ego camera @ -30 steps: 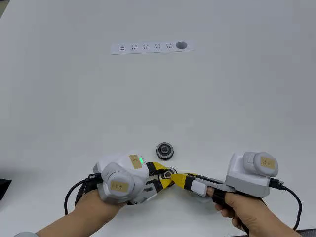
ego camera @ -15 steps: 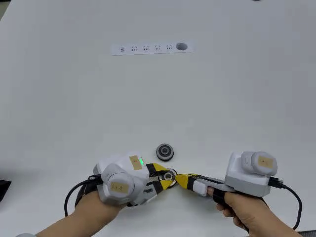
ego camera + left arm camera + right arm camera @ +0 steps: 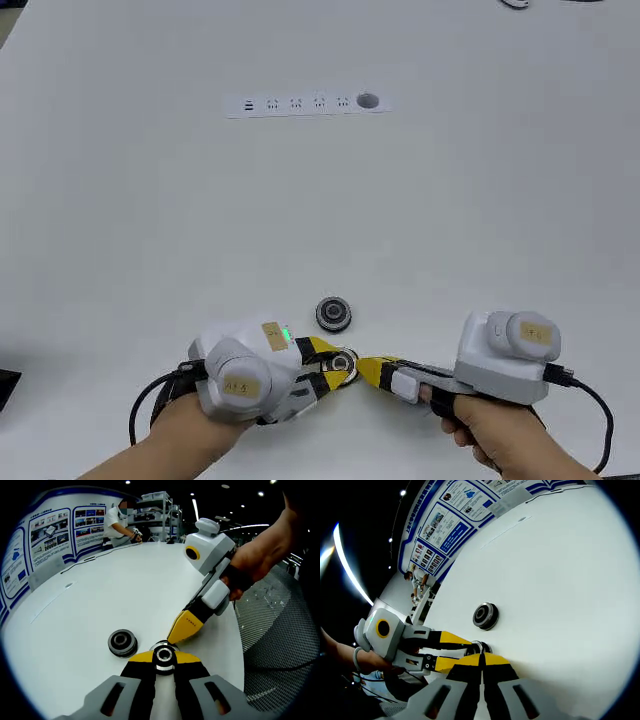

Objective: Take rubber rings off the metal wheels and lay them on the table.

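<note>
we steady the wheel (image 3: 164, 656) in the left gripper's (image 3: 334, 363) closed jaws so the right gripper (image 3: 363, 367), pinched shut, can nip its rim.

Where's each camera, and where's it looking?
Head view: on the head, down at the table; left hand, left gripper, right hand, right gripper.
Left gripper view: on that gripper, along jaws clamping a wheel; right hand.
Right gripper view: on that gripper, along shut jaws toward that wheel; left hand.
All share the loose wheel.

One metal wheel (image 3: 334, 313) (black-ringed) lay flat on the counter (image 3: 450, 220); a second wheel (image 3: 164, 657) sat clamped in the left claw (image 3: 331, 362).
</note>
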